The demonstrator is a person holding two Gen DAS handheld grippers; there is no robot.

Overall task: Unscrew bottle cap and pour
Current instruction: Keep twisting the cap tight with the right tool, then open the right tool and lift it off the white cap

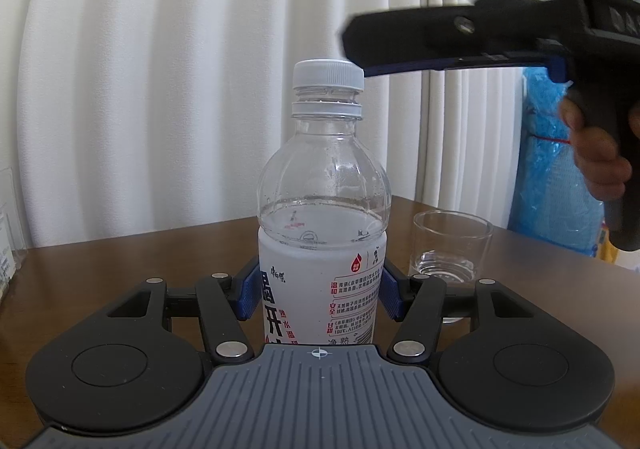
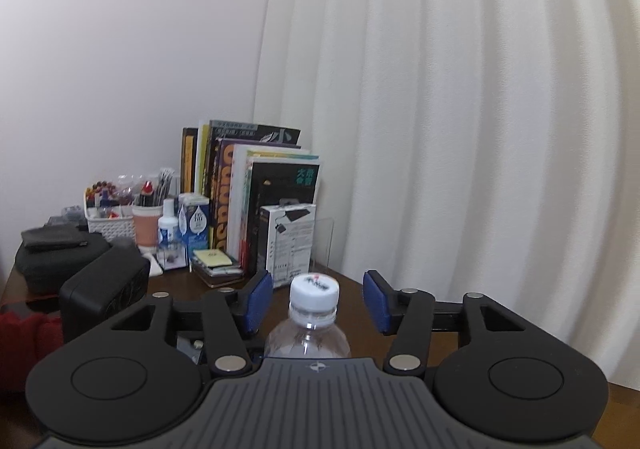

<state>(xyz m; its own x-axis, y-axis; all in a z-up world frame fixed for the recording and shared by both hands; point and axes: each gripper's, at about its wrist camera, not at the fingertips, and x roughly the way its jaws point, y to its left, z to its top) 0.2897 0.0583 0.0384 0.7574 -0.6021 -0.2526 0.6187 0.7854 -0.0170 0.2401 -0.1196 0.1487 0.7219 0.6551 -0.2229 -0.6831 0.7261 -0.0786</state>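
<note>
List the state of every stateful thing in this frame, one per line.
bottle: upright on the table, partly full
cap: on the neck, not yet off
glass: upright, nearly empty
left gripper: jaws shut on the bottle
right gripper: jaws open either side of the cap, not touching

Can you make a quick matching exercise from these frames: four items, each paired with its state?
Items:
1. left hand-held gripper
2. right hand-held gripper
3. cap
4. glass

States:
A. stands to the right of the bottle in the left wrist view
B. open, pads clear of the cap on both sides
C. shut on the bottle at its label
D. white, on the bottle neck

Pairs: 1-C, 2-B, 3-D, 4-A
</note>
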